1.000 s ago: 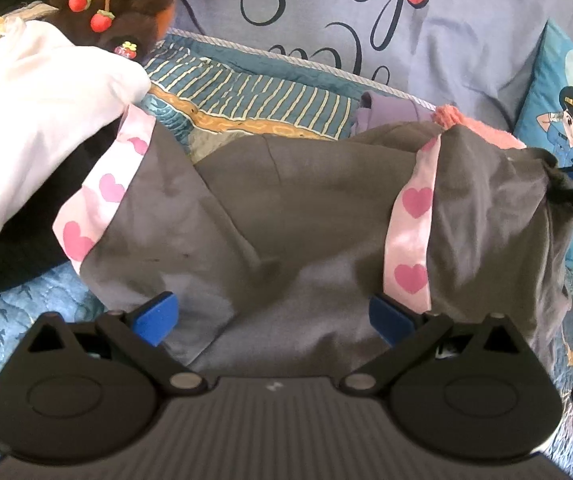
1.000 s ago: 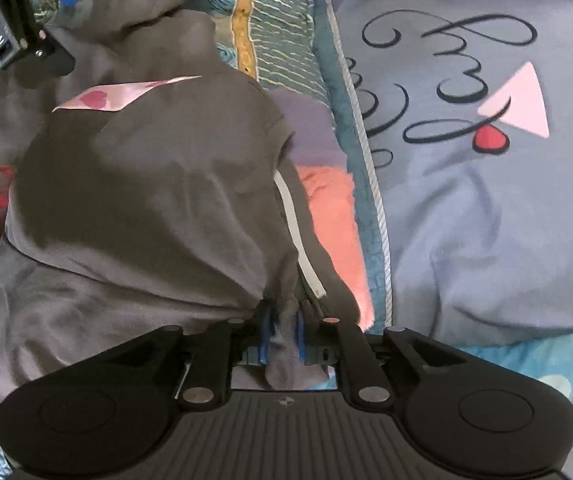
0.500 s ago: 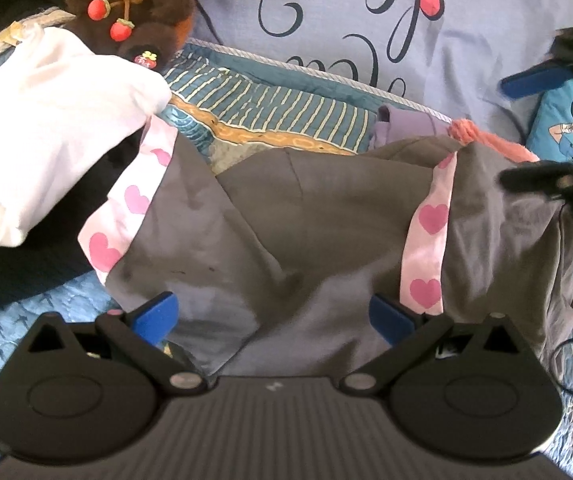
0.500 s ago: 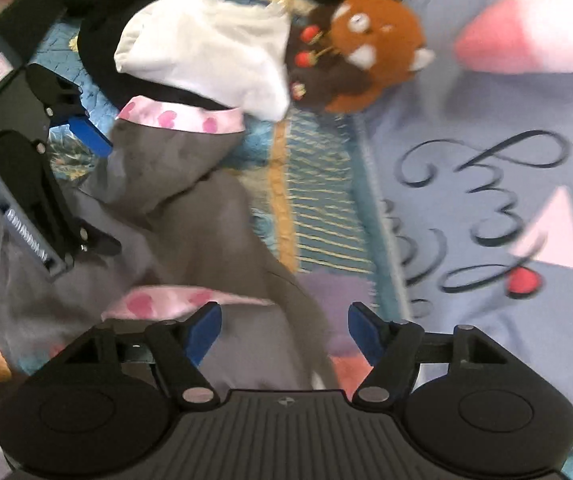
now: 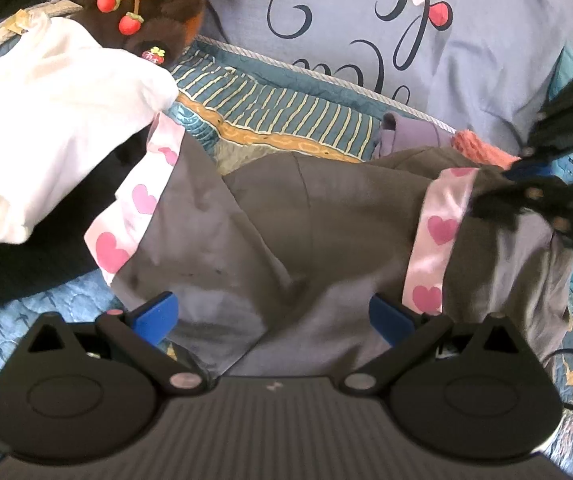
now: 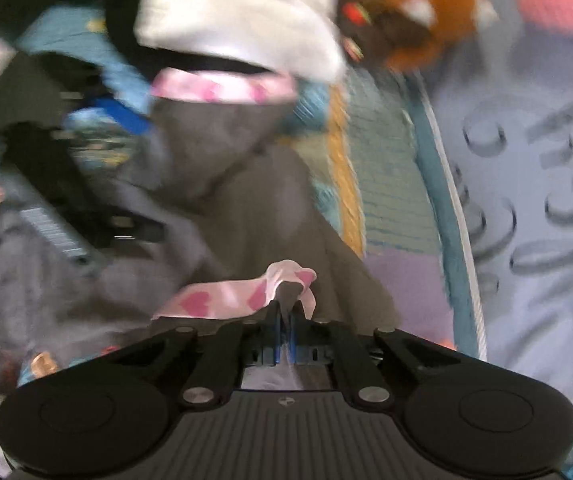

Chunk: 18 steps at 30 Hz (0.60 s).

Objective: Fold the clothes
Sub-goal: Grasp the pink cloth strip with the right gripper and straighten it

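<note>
Step in hand, as we read it: right side has just regripped the grey garment (image 5: 306,232) at a cuff, ready for a sleeve fold.

Left to right in the left wrist view: white garment (image 5: 46,120) at the bed's far left, plush toy (image 5: 154,4) behind it. Left cuff (image 5: 134,216), pink with hearts, lies just beside the white garment, angled toward the bed's far-left corner. Our left gripper (image 5: 274,316) hangs over the near part of the grey cloth, jaws wide, nothing pinched; cloth lies under the gap, and we can't tell whether the pads touch it. Right cuff (image 5: 438,236) runs near-to-far, and our right gripper (image 5: 526,184) sits at its far end.

Right wrist view is blurred, but it shows the right gripper's jaws have just been closing and now sit nearly shut, with a fold of grey cloth and pink cuff trim between the pads. So the right is holding the cuff.

Garment lies mid-bed on the blue quilt (image 5: 6,320), rumpled. Long axis cuff to cuff runs left-right across the bed; sleeve ends point toward the lettered pillow (image 5: 366,40) side.

Next move, our call: carry the right cuff inward over the body without dragging the whole piece. Left should pin or grip the near cloth first. Grip looks thin, so slip is possible.
</note>
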Tool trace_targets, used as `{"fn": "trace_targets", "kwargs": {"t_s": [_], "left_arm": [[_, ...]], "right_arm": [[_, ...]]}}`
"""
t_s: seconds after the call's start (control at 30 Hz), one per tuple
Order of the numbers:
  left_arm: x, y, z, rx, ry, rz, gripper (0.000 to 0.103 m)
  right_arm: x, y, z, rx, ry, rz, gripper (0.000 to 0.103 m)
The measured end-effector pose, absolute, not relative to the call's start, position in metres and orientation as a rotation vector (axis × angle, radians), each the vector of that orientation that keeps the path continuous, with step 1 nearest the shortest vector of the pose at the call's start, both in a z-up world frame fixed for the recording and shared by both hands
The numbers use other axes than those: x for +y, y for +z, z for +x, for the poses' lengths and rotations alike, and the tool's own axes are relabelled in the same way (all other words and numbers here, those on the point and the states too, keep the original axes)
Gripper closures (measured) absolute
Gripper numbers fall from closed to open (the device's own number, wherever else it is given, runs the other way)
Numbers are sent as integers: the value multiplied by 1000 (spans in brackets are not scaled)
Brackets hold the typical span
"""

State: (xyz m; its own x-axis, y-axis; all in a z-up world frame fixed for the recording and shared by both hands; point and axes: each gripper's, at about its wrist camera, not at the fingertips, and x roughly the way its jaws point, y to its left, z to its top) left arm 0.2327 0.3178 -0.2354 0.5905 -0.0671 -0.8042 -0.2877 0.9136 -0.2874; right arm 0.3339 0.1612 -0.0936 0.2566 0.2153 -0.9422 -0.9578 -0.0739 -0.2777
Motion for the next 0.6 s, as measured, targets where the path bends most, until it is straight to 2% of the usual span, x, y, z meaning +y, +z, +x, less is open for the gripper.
{"fn": "trace_targets", "kwargs": {"t_s": [0.13, 0.27, 0.4, 0.5, 0.53, 0.57, 0.6], "left_arm": [[320, -236, 232, 937, 143, -427, 1], [323, -237, 231, 941, 159, -443, 0], [323, -240, 232, 951, 161, -442, 1], [321, -242, 234, 958, 157, -429, 0], [320, -242, 234, 958, 159, -424, 0], [320, -242, 234, 956, 161, -424, 1], [321, -243, 234, 956, 164, -427, 1]], "right_arm": [[153, -56, 309, 650, 1273, -1229, 99], [146, -37, 339, 615, 1194, -1045, 99], [149, -85, 367, 667, 996, -1185, 93], [151, -111, 360, 580, 911, -1299, 76], [150, -112, 358, 546, 891, -1298, 63], [149, -111, 356, 514, 869, -1288, 56], [147, -107, 353, 486, 846, -1260, 53]]}}
